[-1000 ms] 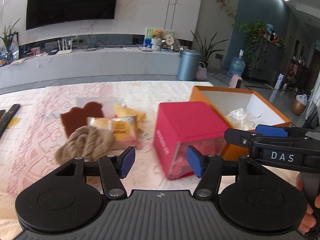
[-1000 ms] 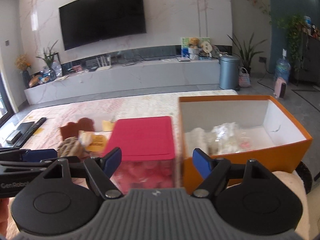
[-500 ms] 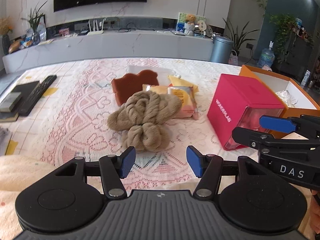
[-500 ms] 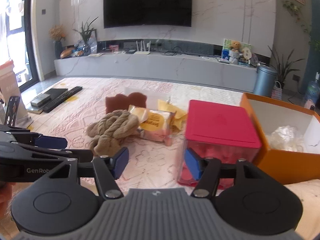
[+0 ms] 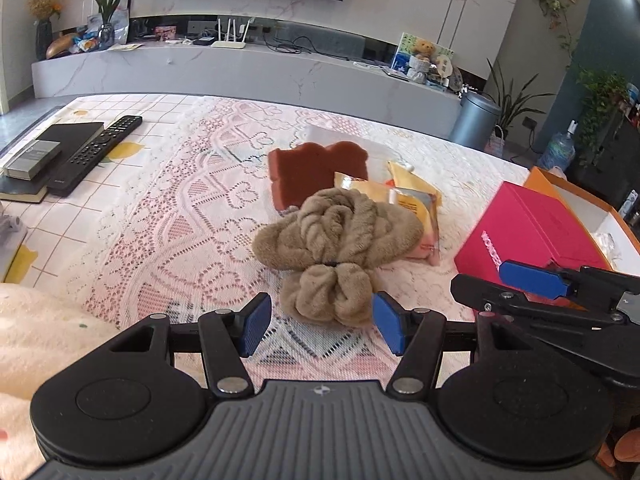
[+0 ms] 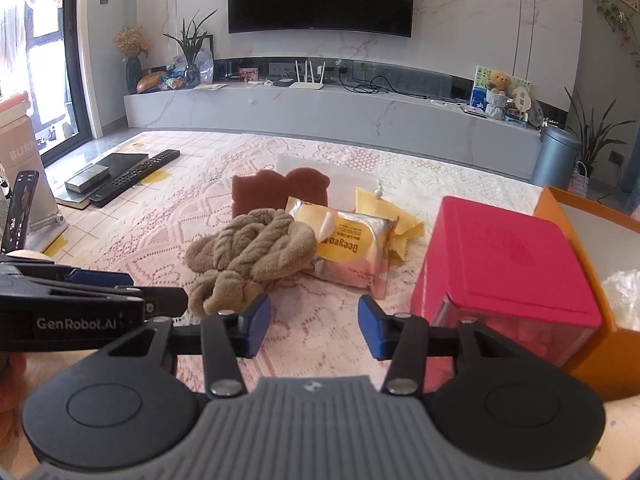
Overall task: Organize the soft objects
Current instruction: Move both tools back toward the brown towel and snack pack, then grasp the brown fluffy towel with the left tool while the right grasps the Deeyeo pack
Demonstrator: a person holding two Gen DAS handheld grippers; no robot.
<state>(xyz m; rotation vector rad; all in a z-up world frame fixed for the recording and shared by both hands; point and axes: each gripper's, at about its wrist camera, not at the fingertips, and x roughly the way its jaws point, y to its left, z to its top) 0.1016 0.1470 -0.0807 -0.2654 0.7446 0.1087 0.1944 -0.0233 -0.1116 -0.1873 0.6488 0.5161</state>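
Observation:
A tan twisted towel [image 5: 336, 240] [image 6: 248, 256] lies on the lace tablecloth. Behind it lie a brown sponge [image 5: 312, 170] [image 6: 276, 192], a yellow snack packet [image 6: 348, 244] [image 5: 416, 208] and a yellow cloth [image 6: 384, 212]. My left gripper [image 5: 322, 328] is open, its tips on either side of the towel's near end, just short of it. My right gripper [image 6: 312, 328] is open and empty, in front of the packet, right of the towel.
A pink-lidded clear box [image 6: 508, 272] [image 5: 528, 232] stands right of the pile, with an open orange box [image 6: 592, 240] [image 5: 580, 200] holding white plastic behind it. A remote [image 5: 96, 152] and books [image 5: 40, 156] lie at the left. A cream blanket [image 5: 36, 340] lies near left.
Both grippers swung left from the boxes to the pile. The left gripper came close to the towel; both stayed open.

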